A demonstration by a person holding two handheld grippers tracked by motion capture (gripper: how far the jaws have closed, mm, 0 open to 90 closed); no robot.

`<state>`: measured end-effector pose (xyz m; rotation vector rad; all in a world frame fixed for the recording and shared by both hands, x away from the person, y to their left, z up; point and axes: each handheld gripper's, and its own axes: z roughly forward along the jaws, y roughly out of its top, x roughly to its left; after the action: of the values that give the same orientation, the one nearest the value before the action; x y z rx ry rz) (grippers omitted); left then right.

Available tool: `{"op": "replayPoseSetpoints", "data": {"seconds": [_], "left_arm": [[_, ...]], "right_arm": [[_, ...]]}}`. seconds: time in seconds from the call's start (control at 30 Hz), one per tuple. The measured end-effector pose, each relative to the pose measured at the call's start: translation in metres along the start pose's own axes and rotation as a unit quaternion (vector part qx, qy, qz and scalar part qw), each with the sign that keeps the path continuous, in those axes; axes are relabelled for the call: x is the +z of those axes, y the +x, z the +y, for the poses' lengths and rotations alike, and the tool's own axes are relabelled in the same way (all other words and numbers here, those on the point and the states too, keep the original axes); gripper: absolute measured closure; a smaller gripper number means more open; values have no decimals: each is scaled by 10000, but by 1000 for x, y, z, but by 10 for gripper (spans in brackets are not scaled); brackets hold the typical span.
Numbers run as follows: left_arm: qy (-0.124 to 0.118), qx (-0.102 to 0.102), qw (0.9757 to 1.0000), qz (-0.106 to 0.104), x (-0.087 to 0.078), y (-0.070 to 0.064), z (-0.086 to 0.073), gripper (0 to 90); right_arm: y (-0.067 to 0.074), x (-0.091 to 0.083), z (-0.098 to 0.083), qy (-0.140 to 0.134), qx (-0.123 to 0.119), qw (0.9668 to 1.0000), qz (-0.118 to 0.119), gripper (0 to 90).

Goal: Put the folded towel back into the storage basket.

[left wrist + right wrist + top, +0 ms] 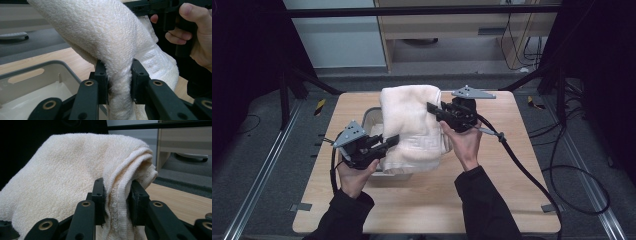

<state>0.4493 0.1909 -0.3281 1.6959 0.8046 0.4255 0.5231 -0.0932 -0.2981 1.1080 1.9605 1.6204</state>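
Two dark sleeves come in from the near edge of the tabletop [492,200], each hand gripping a black tool. Left tongs [393,140] point toward the middle of the tabletop and are clamped on the near left edge of a cream towel [409,125]; in the left gripper view the pads pinch a thick bunched fold of that terry cloth [119,82] between them, the fabric bulging above the jaws. Right tongs [432,108] reach in from the other side and are clamped on the towel's right edge, farther back. In the right gripper view a rolled, hemmed edge of the towel [117,195] is squeezed between the pads, with the rest of the cloth humped up to the left.

Between the two grips the towel hangs folded, stretched lengthwise from front to back over a grey bin [371,116] that sits on the left half of the tabletop. Its far end reaches past the bin's back rim, its near end droops over the front. From the left gripper view the bin's pale inside and a slot handle in its wall [25,76] show just beneath and left of the cloth. A patterned band runs across the towel's lower part. The right hand [197,32] and its tool show beyond the cloth there.

A black cable [517,160] trails from the right tool across the wood and off the right edge.
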Motion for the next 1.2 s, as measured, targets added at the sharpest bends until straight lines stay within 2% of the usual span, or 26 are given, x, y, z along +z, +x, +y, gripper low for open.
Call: {"op": "replayPoseSetpoints", "data": {"seconds": [0.5,1.2], "left_arm": [[-94,-170,9996,208,-19,24,-1,713],[-161,-331,9983,453,-33,50,-7,713]], "right_arm": [[17,29,7,50,-9,9999,96,703],[32,64,11,96,-54,9997,217,701]]}}
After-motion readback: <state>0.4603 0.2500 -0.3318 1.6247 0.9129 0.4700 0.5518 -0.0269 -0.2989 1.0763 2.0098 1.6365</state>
